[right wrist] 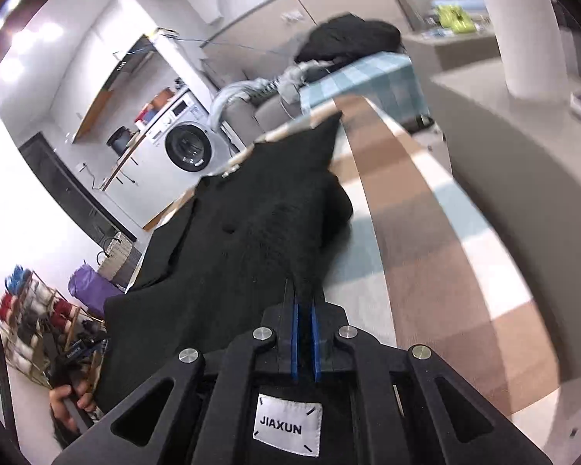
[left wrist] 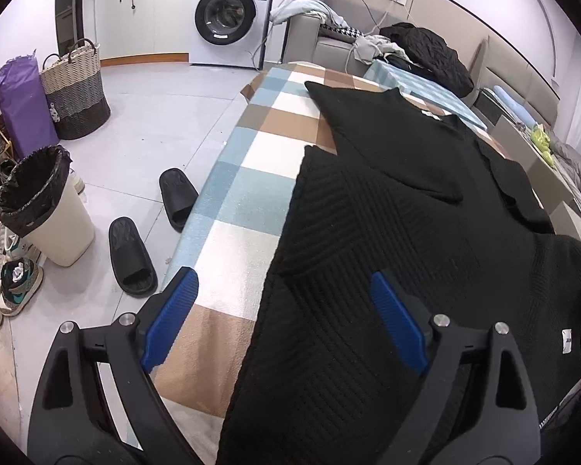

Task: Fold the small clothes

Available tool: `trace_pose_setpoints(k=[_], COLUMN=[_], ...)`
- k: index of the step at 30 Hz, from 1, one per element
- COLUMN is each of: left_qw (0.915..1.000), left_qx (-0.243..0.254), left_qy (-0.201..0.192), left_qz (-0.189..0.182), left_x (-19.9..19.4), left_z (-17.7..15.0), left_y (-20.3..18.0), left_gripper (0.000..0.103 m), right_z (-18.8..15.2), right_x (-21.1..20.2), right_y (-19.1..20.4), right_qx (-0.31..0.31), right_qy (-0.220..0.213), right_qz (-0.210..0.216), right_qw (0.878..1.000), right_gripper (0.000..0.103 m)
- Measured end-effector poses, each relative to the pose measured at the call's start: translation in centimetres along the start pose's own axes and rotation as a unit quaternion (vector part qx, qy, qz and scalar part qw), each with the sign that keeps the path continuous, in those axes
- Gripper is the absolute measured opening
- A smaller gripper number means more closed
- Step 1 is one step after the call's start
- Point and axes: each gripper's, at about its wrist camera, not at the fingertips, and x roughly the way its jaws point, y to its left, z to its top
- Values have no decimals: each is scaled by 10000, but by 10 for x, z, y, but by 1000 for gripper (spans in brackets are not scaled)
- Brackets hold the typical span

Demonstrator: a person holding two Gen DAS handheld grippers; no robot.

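A black knitted sweater (left wrist: 387, 209) lies across the centre of a checked blanket (left wrist: 232, 178), the right gripper (right wrist: 305, 302) fingers clamped on its edge at lower centre, the left gripper (left wrist: 286, 294) fingers spread wide above its left side.

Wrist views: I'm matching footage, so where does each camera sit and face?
Left wrist: on the open left gripper, looking down over the black sweater towards the washing machine.
Right wrist: on the right gripper, shut on the sweater; a hand shows lower left.
Shared: sweater, checked cover, washing machine.
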Motion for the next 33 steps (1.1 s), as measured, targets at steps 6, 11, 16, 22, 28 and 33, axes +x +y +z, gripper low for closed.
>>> trace_pose_setpoints(k=[6,11,16,22,28,33], left_qw=[9997,9991,9983,9993,9965,9930], left_qx=[11,9,116,77,-22,-25], left_qy=[249,434,506,-28,-492,-916], left_qz=[33,-13,-251,-357,-680,-745], left_x=[15,29,37,15,-30,-74], left_z=[6,18,24,20,11,1], left_y=[-2,-5,-15,-15,-10,-8], left_gripper=[85,75,35,4,3,3], right_z=[-2,-6,-8,-9,-8,-13], right_x=[12,14,21,28,0,-43], right_y=[6,12,13,12,18,18], right_qx=[-97,-256,-377,-457,-689,-753], right_qy=[263,358,515,566,-10,-740], right_qz=[-95,-151,-258,-450,119,666], right_qw=[9996,9989,9976,9963,9976,9922], right_gripper=[24,40,41,31,5,5])
